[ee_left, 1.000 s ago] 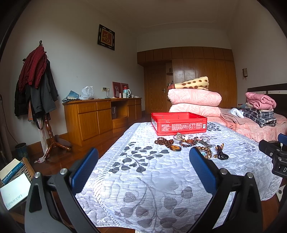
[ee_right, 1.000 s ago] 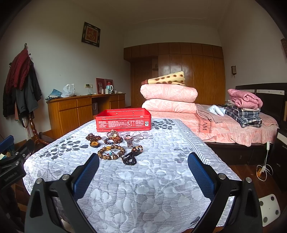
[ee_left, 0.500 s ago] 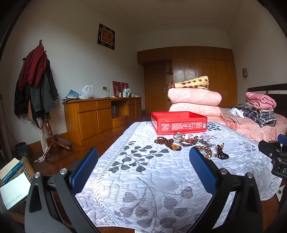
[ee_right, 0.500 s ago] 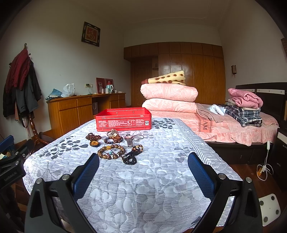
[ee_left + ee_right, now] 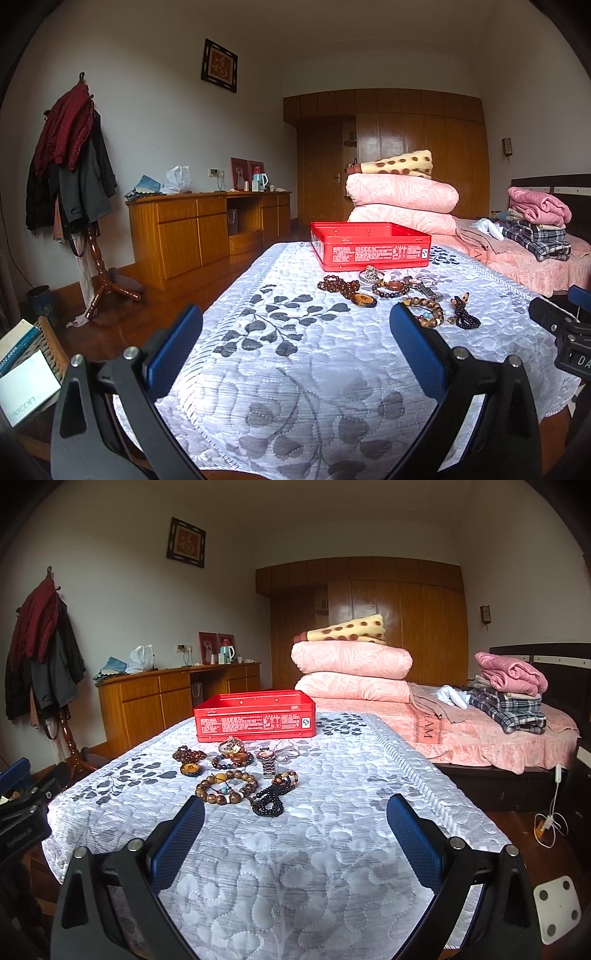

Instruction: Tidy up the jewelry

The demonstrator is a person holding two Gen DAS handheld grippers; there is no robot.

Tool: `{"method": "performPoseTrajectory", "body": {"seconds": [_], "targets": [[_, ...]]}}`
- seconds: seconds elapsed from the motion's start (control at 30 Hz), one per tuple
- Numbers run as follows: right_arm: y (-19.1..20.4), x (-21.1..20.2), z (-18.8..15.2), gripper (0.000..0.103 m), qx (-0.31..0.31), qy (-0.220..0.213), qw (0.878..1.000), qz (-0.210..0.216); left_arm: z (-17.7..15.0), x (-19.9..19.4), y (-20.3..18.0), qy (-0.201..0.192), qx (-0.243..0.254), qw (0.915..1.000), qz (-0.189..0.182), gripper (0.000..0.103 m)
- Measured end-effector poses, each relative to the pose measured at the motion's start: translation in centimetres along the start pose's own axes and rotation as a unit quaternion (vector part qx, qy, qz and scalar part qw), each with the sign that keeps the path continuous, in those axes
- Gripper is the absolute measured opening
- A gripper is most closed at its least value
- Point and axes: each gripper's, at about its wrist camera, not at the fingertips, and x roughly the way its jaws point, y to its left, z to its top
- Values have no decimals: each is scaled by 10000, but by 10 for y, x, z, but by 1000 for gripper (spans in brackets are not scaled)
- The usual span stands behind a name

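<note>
A red tin box stands at the far end of a table under a white quilted cloth. In front of it lie several pieces: a brown bead necklace with an amber pendant, a wooden bead bracelet, a black bead string, a wristwatch. My left gripper hangs open above the near table edge. My right gripper is open too, just short of the beads. Nothing is between either pair of fingers.
A wooden dresser lines the left wall, a coat stand beside it. Folded pink quilts and clothes sit on the bed at right. Books lie low left. A white scale rests on the floor.
Both grippers have crept slightly forward toward the jewellery. Both stay open and hold nothing.
</note>
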Motion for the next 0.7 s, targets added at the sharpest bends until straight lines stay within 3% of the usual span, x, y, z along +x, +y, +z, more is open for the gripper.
{"method": "performPoseTrajectory", "body": {"seconds": [0.17,0.33,0.5,0.57,0.7], "targets": [[-1,27,1,96,8,217,9996,152,-3,26,2,214,-227,9992,-233,98],[-2,58,5,95,45,417,9987,274,-3,53,-3,338,-269,9989,-198,98],[-3,93,16,78,223,828,9960,258,7,73,-13,296,-220,9993,-51,98],[-4,108,19,64,304,1007,9942,236,11,80,-16,331,-210,9992,7,98],[-5,132,20,60,490,1489,9874,201,16,93,-19,413,-251,9988,-40,98]]}}
